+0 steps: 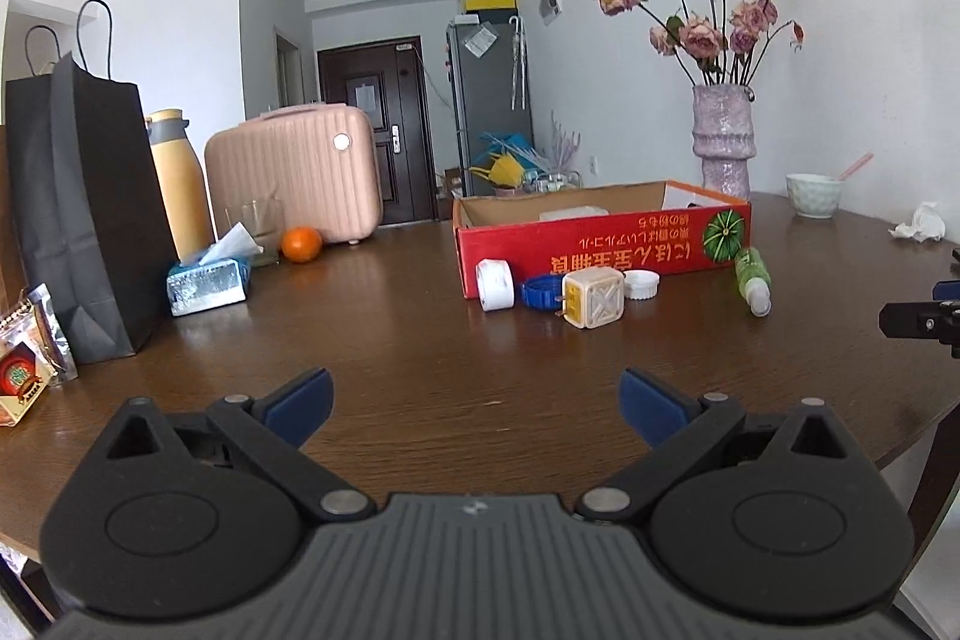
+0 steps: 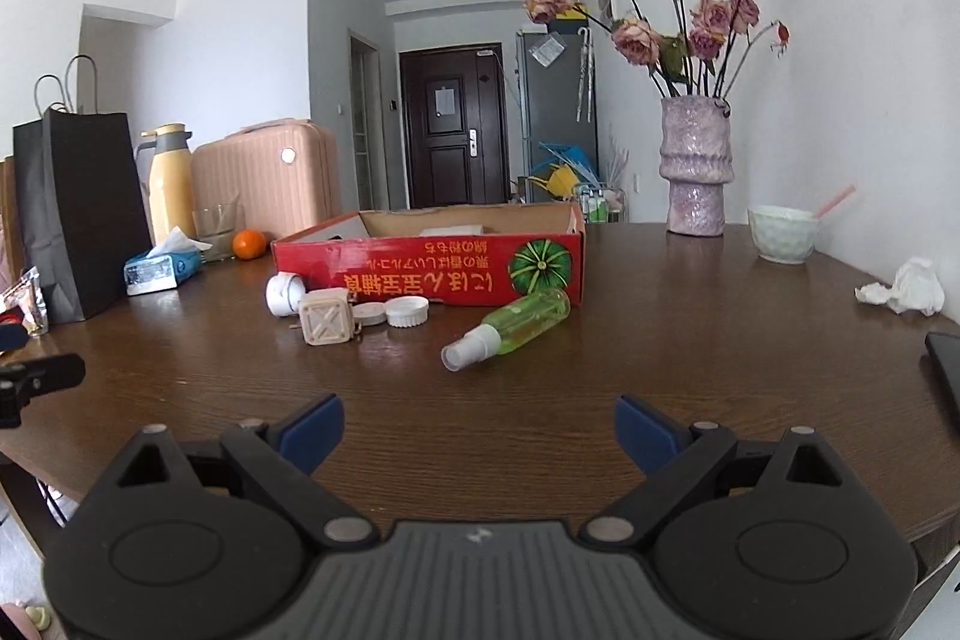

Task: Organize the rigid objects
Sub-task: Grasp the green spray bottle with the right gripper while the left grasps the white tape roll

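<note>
Left wrist view: the left gripper (image 1: 474, 403) hangs low over the brown table (image 1: 372, 340), its blue-padded jaws spread wide and holding nothing. Well ahead, a row of small loose pieces lies against the front wall of the red cardboard box (image 1: 600, 244): a white roll (image 1: 495, 285) on its side, a blue cap (image 1: 543, 291), a cream plug cube (image 1: 593, 305), a white ribbed cap (image 1: 641, 284), and a green spray bottle (image 1: 753, 277) at the box's right corner. All look light and stiff; the caps are shallow and likely to skid on the polished wood, so a pinch across their rims seems safest, while the cube offers flat sides for the pads. The box is open-topped, with one pale flat item inside; what else it holds cannot be told. Right wrist view: the right gripper (image 2: 479, 430) is likewise spread and empty, well short of the spray bottle (image 2: 510, 328), which lies tilted with its white nozzle toward the camera and its base touching or nearly touching the box (image 2: 420, 274). The bottle is smooth and round, so it may roll; gripping across the middle of the green body looks best. The cube (image 2: 326, 319), a tan lid (image 2: 369, 313), the white cap (image 2: 408, 310) and the roll (image 2: 283, 293) cluster left of it. A white bowl (image 2: 783, 232) by the vase (image 2: 696, 172) holds a pink spoon.
</note>
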{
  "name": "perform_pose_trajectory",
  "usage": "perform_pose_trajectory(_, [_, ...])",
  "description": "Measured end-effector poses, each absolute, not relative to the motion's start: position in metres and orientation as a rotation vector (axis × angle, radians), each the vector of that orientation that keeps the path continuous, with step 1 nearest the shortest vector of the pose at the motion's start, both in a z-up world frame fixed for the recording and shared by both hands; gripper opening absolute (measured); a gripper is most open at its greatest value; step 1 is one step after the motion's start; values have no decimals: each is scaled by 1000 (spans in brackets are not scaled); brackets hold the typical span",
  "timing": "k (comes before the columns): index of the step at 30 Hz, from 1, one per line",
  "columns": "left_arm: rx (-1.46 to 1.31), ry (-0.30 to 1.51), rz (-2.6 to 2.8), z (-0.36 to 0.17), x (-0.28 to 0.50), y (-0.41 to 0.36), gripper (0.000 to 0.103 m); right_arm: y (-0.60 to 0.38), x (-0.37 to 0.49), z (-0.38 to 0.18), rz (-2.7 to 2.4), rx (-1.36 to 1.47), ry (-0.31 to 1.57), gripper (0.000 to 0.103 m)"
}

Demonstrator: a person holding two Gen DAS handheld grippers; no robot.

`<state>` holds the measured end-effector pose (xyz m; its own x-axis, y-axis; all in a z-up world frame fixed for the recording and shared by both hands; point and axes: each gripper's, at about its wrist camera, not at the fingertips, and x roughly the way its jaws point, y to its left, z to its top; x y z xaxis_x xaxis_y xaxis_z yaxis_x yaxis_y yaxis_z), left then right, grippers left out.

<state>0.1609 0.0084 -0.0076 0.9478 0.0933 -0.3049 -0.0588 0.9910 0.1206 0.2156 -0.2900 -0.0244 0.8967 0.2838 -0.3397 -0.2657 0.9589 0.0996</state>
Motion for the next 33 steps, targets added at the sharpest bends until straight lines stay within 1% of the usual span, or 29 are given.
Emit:
perform_pose_trajectory(6, [73, 391, 105, -12, 203, 16, 103, -288, 249, -34, 268, 84, 422, 95])
perform_pose_trajectory(10, [23, 429, 93, -5, 247, 28, 103, -282, 282, -29, 271, 86, 448, 95])
perform_pose_trajectory(15, [-7, 470, 60, 8, 322, 42, 103, -268, 335, -20, 265, 59, 484, 88])
perform_pose_trajectory(16, [-8, 475, 55, 9, 336, 44, 103, -264, 347, -19, 260, 54, 497, 88])
perform_pose_trajectory(18, [-4, 485, 47, 8, 362, 44, 103, -259, 374, -18, 246, 54, 533, 82])
perform_pose_trajectory(20, [-18, 506, 32, 5, 384, 44, 102, -257, 396, -17, 246, 69, 559, 81])
perform_pose_trajectory(23, [-67, 532, 4, -1, 412, 49, 94, -251, 424, -22, 242, 67, 600, 78])
perform_pose_trajectory(24, [-87, 545, -8, -4, 420, 51, 90, -249, 432, -25, 239, 65, 614, 73])
perform_pose_trajectory(25, [-111, 563, -21, -7, 427, 54, 82, -247, 439, -27, 238, 63, 629, 71])
perform_pose_trajectory(26, [-131, 579, -33, -10, 433, 57, 77, -245, 443, -28, 240, 63, 632, 63])
perform_pose_trajectory(27, [-148, 593, -44, -14, 438, 60, 68, -243, 445, -28, 257, 63, 625, 57])
perform_pose_trajectory(28, [-166, 609, -48, -18, 441, 63, 56, -239, 446, -28, 280, 50, 624, 54])
perform_pose_trajectory(29, [-180, 620, -49, -21, 442, 66, 51, -233, 445, -29, 299, 25, 626, 50])
perform_pose_trajectory(30, [-192, 628, -50, -24, 443, 68, 41, -229, 444, -32, 311, 1, 630, 47])
perform_pose_trajectory(31, [-199, 632, -50, -25, 444, 69, 28, -225, 445, -34, 318, -20, 648, 45])
perform_pose_trajectory(33, [-196, 634, -54, -24, 442, 70, 25, -223, 446, -34, 332, -22, 644, 30])
